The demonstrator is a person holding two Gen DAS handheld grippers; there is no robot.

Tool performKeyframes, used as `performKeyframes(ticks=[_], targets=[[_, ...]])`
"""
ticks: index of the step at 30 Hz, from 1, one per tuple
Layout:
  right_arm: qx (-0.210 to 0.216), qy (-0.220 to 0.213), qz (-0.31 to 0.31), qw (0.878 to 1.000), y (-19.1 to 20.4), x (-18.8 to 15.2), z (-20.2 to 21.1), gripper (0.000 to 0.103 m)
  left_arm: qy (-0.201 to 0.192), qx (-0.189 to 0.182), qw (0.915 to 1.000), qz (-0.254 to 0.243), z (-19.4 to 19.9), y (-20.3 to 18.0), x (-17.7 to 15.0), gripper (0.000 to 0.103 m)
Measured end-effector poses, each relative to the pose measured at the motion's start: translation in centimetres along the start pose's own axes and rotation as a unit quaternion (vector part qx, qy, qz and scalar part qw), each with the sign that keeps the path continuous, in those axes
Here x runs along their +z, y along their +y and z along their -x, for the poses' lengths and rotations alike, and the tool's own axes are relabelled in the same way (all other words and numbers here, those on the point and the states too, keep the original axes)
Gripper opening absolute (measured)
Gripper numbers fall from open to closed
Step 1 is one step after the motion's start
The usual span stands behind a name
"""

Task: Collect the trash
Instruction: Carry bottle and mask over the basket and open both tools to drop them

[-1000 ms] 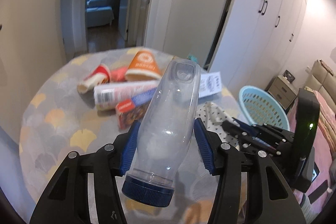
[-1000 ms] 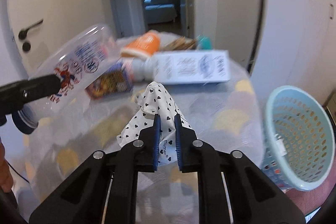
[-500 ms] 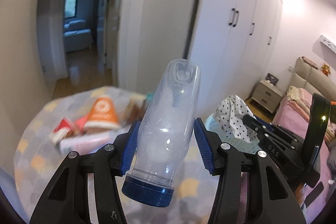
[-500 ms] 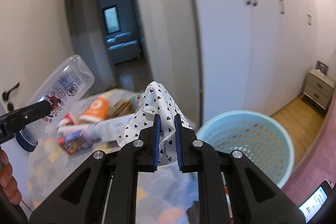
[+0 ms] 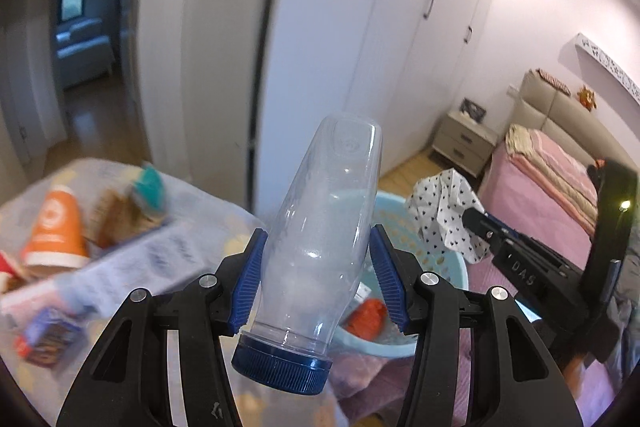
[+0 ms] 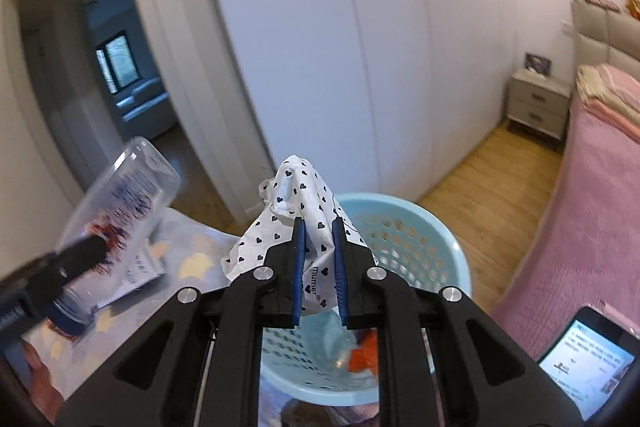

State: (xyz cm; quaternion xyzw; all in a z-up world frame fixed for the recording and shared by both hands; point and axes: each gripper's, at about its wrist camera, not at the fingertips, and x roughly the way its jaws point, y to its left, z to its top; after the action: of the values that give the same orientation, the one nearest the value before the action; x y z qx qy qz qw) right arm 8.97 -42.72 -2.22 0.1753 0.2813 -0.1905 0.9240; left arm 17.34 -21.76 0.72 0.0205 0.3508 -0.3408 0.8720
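My left gripper (image 5: pixel 316 247) is shut on a clear plastic bottle (image 5: pixel 324 227) with a blue cap, held tilted above the near rim of a light blue basket (image 5: pixel 456 267). My right gripper (image 6: pixel 319 227) is shut on a white wrapper with black hearts (image 6: pixel 296 203), held over the same basket (image 6: pixel 420 235). The wrapper also shows in the left wrist view (image 5: pixel 440 211), and the bottle in the right wrist view (image 6: pixel 124 203). An orange piece (image 6: pixel 364 355) lies inside the basket.
A round table (image 5: pixel 200 203) at the left carries an orange cup (image 5: pixel 54 227), a white box (image 5: pixel 132 263) and other packets. White wardrobes (image 6: pixel 360 47) stand behind. A pink bed (image 6: pixel 592 195) is at the right; a phone (image 6: pixel 588 367) lies near it.
Both grippers have swung right, away from the table and over the blue basket, still holding the bottle and the wrapper. The wrapper was lifted off the table.
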Motion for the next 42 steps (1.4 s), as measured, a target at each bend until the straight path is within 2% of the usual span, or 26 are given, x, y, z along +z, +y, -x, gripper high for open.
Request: performKeyframes(ticks=[5, 12, 15, 19, 22, 23, 24, 34, 42], targets=[[-0.023, 0.026, -0.018, 0.999, -1.8, -0.5, -1.7, 0.011, 0.036, -0.011, 0.9993, 0.005, -4.4, -0.9, -1.1, 0.051], [-0.034, 0.038, -0.024, 0.998, -2.8, -1.0, -3.3, 0.012, 0.063, -0.022, 0.9977, 0.012, -7.2, -1.1, -2.1, 0.052], [-0.037, 0.043, -0.023, 0.998, -2.5, -1.0, -3.6, 0.013, 0.058, -0.028, 0.9977, 0.02, -7.3, -0.8, -2.2, 0.061], [-0.039, 0.052, -0.025, 0.998, -2.2, -1.0, -4.0, 0.02, 0.044, -0.028, 0.9985, 0.017, -6.1, -0.5, -2.2, 0.064], [-0.039, 0.055, -0.026, 0.997, -2.2, -1.0, -4.2, 0.038, 0.033, -0.026, 0.999, 0.016, -4.9, -0.3, -2.4, 0.065], [-0.041, 0.054, -0.025, 0.997, -2.0, -1.1, -4.1, 0.049, 0.031, -0.025, 0.9991, 0.016, -4.6, -0.2, -2.4, 0.065], [-0.044, 0.053, -0.025, 0.997, -2.0, -1.2, -4.1, 0.052, 0.028, -0.026, 0.9991, 0.019, -4.1, 0.0, -2.5, 0.065], [-0.011, 0.041, -0.002, 0.999, 0.7, -1.1, -1.7, 0.052, 0.001, -0.023, 0.9993, 0.03, 0.1, 1.7, -3.1, 0.065], [0.031, 0.023, 0.038, 0.999, 5.2, -0.9, 0.4, 0.052, -0.039, 0.006, 0.9976, 0.057, 4.9, 5.1, -3.3, 0.065]])
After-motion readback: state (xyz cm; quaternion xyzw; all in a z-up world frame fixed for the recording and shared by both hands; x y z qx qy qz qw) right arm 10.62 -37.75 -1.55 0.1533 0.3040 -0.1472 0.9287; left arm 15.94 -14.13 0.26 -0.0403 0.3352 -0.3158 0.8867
